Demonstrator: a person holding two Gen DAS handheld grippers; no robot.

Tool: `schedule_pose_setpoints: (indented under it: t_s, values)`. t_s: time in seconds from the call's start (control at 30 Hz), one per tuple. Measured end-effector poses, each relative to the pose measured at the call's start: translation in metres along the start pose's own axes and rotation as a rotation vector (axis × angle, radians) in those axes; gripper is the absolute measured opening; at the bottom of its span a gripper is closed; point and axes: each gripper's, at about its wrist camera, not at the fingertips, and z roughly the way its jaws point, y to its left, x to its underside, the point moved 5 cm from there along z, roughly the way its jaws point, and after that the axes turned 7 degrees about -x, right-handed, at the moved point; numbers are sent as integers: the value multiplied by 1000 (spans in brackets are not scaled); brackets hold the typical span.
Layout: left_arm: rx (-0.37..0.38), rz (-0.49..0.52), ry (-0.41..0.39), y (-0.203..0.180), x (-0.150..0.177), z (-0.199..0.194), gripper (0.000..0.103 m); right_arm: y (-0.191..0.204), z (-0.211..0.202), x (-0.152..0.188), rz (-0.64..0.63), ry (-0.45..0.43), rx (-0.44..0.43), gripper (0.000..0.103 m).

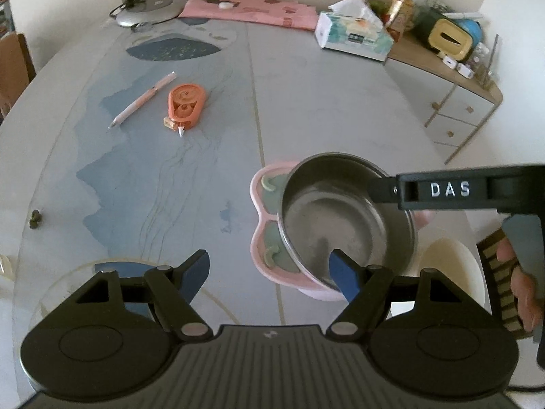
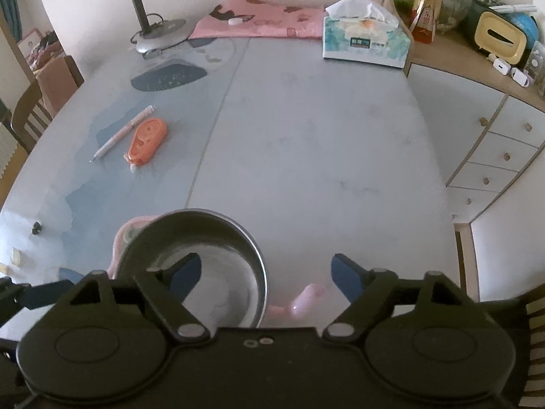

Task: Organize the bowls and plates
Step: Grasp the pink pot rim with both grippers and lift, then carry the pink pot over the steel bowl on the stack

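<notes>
Steel, the bowl point(image 1: 344, 221) sits tilted on the pink plate point(image 1: 262, 225) near the counter's point(image 1: 323, 102) front edge, its rim leaning toward the right. My left fingers point(image 1: 269, 272) stand spread with nothing between them; the right-hand one reaches over the bowl's near rim, and whether it touches I cannot tell. My right fingers point(image 2: 265, 277) are parted too, gripping nothing: one hangs over the bowl's inside, the other over bare counter beyond the rim, so the rim lies between them. In the left view my right tool comes in from the side, its tip at the bowl's far rim, my hand point(image 1: 521, 289) on the grip. Just beside the plate, at the edge, stands a cream bowl point(image 1: 453, 269).

Pale grey-blue counter with darker patterns runs wide and bare beyond the dishes. Well apart on the left lie a pen point(image 1: 143, 100) and an orange tape dispenser point(image 1: 185, 104), side by side. Along the far edge stand a lamp base point(image 1: 146, 10), a folded pink cloth point(image 1: 252, 6) and a tissue box point(image 1: 352, 35). To the right, a drawer cabinet point(image 2: 494, 143) crowded with bottles adjoins the counter.
</notes>
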Motion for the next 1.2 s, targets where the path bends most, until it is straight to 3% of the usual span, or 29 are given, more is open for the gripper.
schedule_pose_setpoints:
  t_s: [0.13, 0.5, 0.77, 1.2]
  values:
    - [0, -29, 19, 0, -3, 9, 76, 4, 7, 0, -23, 9, 3, 71]
    - [25, -31, 24, -4, -5, 12, 37, 10, 17, -2, -69, 23, 17, 35]
    - [2, -13, 24, -5, -5, 11, 35, 15, 11, -1, -109, 1, 48, 9]
    - [-34, -36, 49, 26, 13, -4, 31, 48, -1, 14, -143, 28, 30, 7]
